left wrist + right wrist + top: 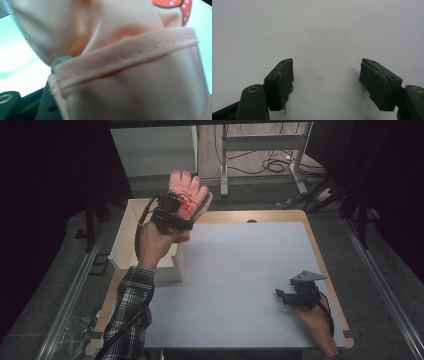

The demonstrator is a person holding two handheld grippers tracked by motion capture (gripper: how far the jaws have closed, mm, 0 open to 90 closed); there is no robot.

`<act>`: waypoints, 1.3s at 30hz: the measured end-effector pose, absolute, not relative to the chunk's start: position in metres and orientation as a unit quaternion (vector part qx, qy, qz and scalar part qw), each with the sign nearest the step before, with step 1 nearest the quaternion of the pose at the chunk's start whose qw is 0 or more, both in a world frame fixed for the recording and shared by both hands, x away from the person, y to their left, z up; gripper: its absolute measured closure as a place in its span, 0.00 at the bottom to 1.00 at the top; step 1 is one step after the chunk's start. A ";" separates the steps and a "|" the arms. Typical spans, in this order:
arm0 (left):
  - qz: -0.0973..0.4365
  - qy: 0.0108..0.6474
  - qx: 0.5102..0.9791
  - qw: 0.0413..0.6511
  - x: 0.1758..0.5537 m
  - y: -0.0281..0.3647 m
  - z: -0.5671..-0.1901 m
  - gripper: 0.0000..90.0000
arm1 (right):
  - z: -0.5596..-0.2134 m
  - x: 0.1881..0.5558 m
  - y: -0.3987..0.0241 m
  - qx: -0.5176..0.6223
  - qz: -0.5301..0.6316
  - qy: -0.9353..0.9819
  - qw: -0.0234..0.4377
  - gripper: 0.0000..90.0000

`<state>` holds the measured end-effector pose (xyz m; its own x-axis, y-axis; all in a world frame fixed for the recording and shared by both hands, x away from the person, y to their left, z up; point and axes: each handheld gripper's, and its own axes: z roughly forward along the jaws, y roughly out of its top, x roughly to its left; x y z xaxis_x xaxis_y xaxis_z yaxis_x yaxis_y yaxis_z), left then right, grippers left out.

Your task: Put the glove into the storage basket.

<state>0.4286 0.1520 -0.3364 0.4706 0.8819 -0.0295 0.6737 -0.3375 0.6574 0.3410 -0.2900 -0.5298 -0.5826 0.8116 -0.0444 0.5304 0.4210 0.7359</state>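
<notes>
A person's left hand lifts the left gripper high above the far left corner of the table, its jaws clamped on a pink glove with a red print. The glove stands fingers-up in the air, over the gap between the table's back edge and a white box. Seen from the left gripper view, the glove's stitched cuff hem folds across the frame close to the lens, pinched fabric hiding the jaw tips.

The white box sits at the table's left edge, open at the top, just beside the raised forearm in its plaid sleeve. What lies inside the box cannot be made out from above; only its pale inner walls show.

At the near right of the table, the right hand rests the right gripper low over the pale grey surface. Its jaws stand wide apart with nothing between them, bare tabletop beneath. Cables lie on the floor beyond the table.
</notes>
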 end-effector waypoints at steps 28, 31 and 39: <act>0.179 0.592 0.735 0.278 0.444 0.232 -0.411 0.49 | -0.530 0.341 -0.290 0.411 0.348 0.818 0.202 0.31; 0.176 0.595 0.736 0.271 0.448 0.231 -0.422 0.48 | -0.530 0.341 -0.290 0.411 0.348 0.818 0.202 0.31; 0.167 0.604 0.740 0.244 0.461 0.226 -0.448 0.48 | -0.530 0.341 -0.290 0.411 0.348 0.818 0.203 0.31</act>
<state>0.4607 0.2261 -0.4479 0.2142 0.9756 -0.0476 0.8122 -0.1508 0.5635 0.3409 -0.2899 -0.5298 -0.5807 0.8128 -0.0454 0.5307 0.4203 0.7361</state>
